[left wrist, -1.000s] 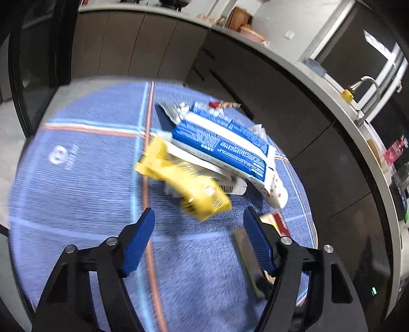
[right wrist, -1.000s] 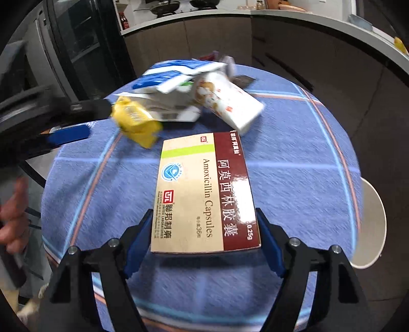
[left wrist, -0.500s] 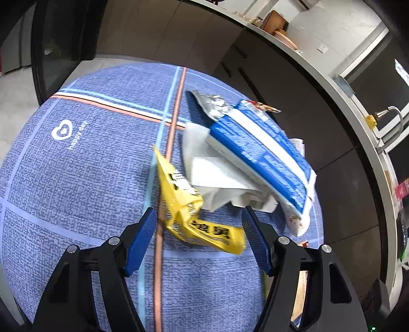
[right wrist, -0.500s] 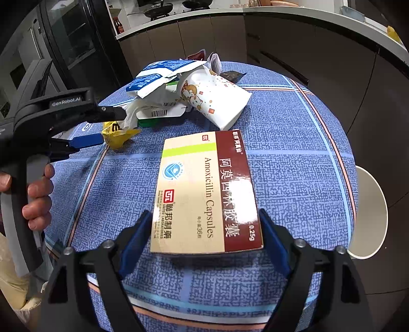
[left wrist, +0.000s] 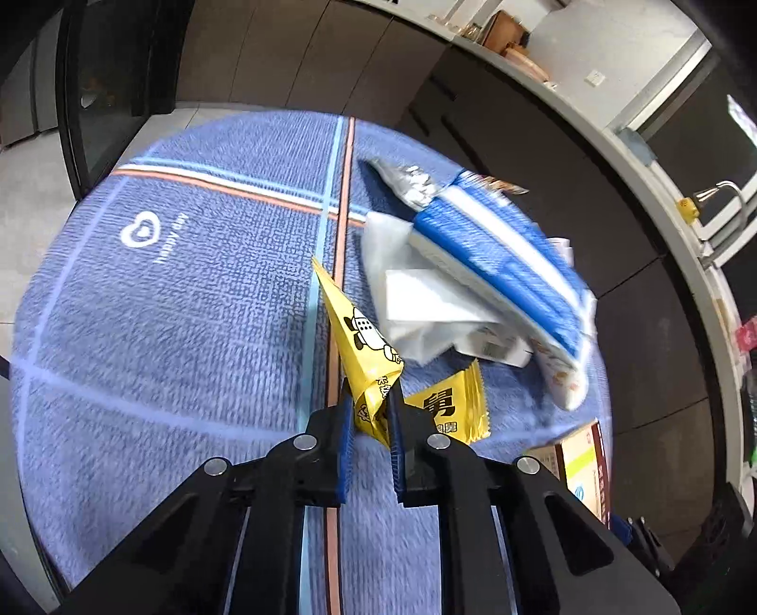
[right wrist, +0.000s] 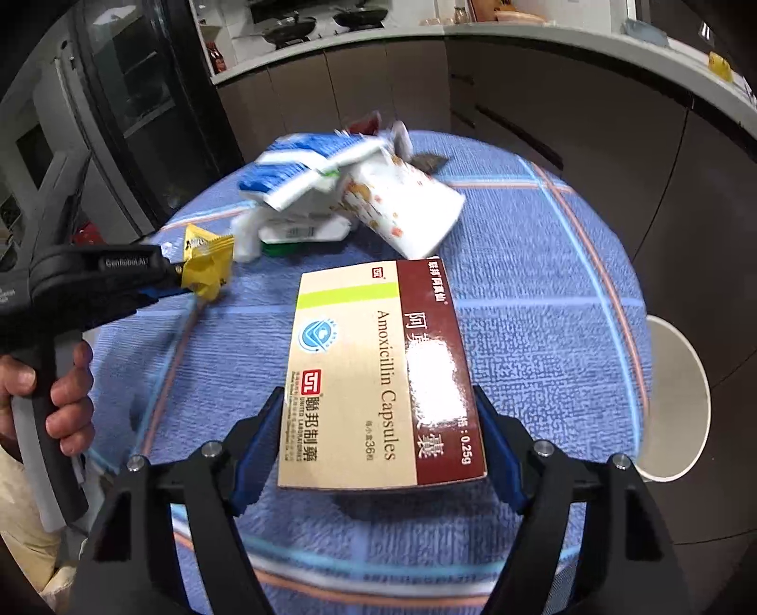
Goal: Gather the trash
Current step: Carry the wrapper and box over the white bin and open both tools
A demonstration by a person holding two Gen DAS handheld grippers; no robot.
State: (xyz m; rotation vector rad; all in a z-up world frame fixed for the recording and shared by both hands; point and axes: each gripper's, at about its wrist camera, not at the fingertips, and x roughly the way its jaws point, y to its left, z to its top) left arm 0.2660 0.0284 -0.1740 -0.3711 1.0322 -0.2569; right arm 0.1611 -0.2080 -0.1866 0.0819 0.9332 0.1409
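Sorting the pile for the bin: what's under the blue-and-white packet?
Under the blue-and-white packet lie white tissue and a white barcoded pack; anything deeper is covered.

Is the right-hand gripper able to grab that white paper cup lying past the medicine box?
Probably not yet: the right gripper is shut on the medicine box, which fills it. The paper cup lies beyond with bare tablecloth between.

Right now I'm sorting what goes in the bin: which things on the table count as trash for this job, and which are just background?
Job:
- yellow wrapper, pinched in left gripper
- medicine box, between right gripper pads
- blue-and-white packaging
- crumpled tissue

Background:
- tablecloth
- faucet
- pans
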